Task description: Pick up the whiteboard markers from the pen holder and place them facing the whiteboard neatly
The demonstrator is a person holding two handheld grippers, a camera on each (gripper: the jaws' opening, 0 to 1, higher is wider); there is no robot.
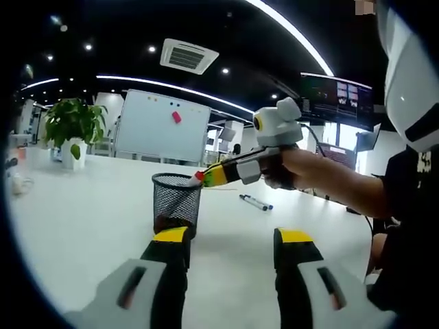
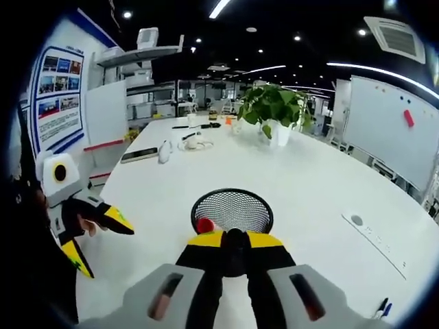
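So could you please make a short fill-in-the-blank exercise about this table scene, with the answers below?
1. The pen holder is made of black wire ___.
2. The plant on the table stands in a ___ pot.
3. The jaws of the left hand-held gripper stand ___, with nothing between them.
4. The marker cap seen at the pen holder's rim is ___.

Missing words: mesh; white; open; red

Both grippers: grey bodies, black jaws, yellow tips; person [image 1: 405,205] apparently wears a black printed top.
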